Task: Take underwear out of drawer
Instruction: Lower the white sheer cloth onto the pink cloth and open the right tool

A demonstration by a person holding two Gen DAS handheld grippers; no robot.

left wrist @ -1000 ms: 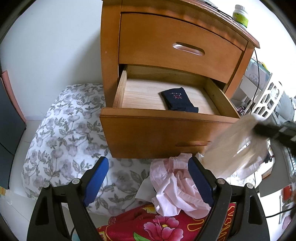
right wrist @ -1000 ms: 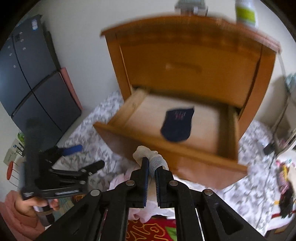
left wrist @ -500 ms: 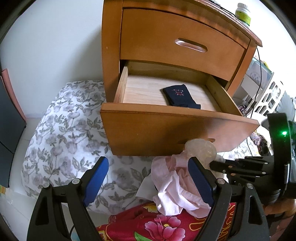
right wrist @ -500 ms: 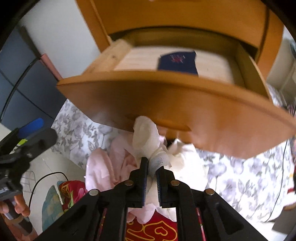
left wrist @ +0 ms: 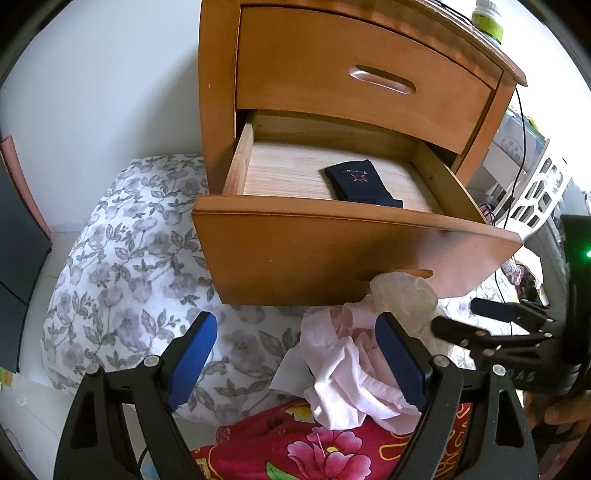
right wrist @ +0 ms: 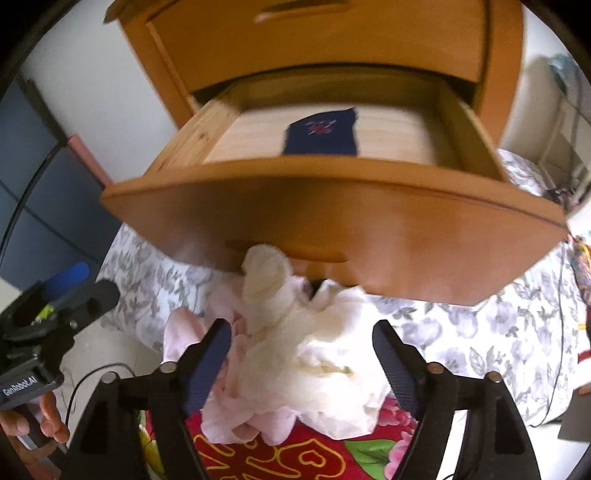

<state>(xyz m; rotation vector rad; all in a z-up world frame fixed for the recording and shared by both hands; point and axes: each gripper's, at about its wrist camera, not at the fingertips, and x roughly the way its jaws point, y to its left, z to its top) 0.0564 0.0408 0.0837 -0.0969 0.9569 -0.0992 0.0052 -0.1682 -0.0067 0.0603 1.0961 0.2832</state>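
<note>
The open drawer (left wrist: pixel 354 254) had pale wood boards for a bottom, and just one dark navy folded piece (left wrist: pixel 360 183) lay flat on them, toward the right. Below, a grey flowered quilt (left wrist: pixel 122 266) carried a heap of pink and cream underwear (right wrist: pixel 295 350), partly on a red flowered cloth (left wrist: pixel 332 446).

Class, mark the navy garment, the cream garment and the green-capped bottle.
navy garment (left wrist: pixel 360 181), left wrist view, its middle.
cream garment (right wrist: pixel 314 354), right wrist view, its bunched middle.
green-capped bottle (left wrist: pixel 488 20), left wrist view, its label.
</note>
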